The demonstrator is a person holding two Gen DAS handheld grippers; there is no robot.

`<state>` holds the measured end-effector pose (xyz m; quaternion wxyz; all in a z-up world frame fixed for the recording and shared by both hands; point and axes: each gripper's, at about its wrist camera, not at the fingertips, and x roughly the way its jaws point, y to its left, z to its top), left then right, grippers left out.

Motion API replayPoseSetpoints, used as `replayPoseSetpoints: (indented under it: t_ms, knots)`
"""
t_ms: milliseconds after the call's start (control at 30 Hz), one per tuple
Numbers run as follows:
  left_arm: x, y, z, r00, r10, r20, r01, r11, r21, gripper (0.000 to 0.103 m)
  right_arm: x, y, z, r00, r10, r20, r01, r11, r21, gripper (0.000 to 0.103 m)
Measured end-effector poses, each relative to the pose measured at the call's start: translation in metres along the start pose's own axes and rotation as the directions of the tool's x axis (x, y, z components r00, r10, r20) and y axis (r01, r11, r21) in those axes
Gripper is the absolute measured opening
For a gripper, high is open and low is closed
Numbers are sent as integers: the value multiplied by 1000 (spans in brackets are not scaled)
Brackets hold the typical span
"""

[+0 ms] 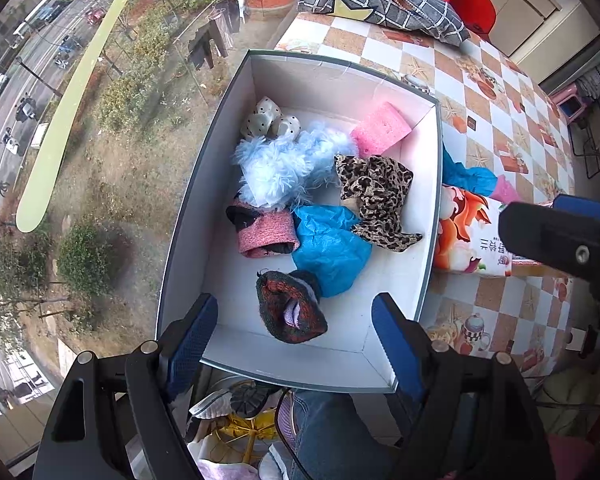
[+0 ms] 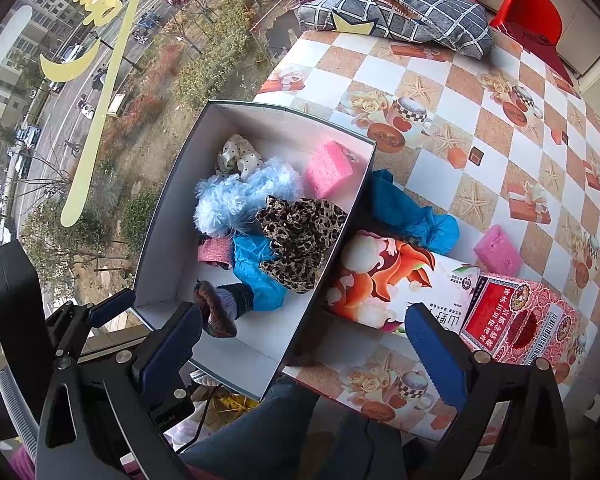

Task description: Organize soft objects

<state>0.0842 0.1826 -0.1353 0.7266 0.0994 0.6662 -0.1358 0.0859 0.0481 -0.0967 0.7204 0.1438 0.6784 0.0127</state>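
Two soft pieces remain outside the white box (image 2: 342, 216): a blue cloth (image 2: 416, 216) against its outer wall and a pink sponge (image 2: 497, 255) beyond the printed cartons (image 2: 396, 280). Your left gripper (image 1: 296, 336) and right gripper (image 2: 304, 336) both hang wide open and empty. Reaching over, you could knock the box wall or snag a carton.
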Motion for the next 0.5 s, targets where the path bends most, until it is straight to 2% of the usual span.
replayPoseSetpoints:
  t_ms: [367, 500]
  knots:
    - [3, 5, 1, 1000, -12, -4, 12, 999, -31, 82, 1, 0, 0, 1000, -2, -1, 2, 1000, 1, 102]
    - [-9, 15, 1, 987, -141, 74, 147, 986, -74, 82, 3, -1, -1, 1000, -5, -2, 5, 1000, 4, 102]
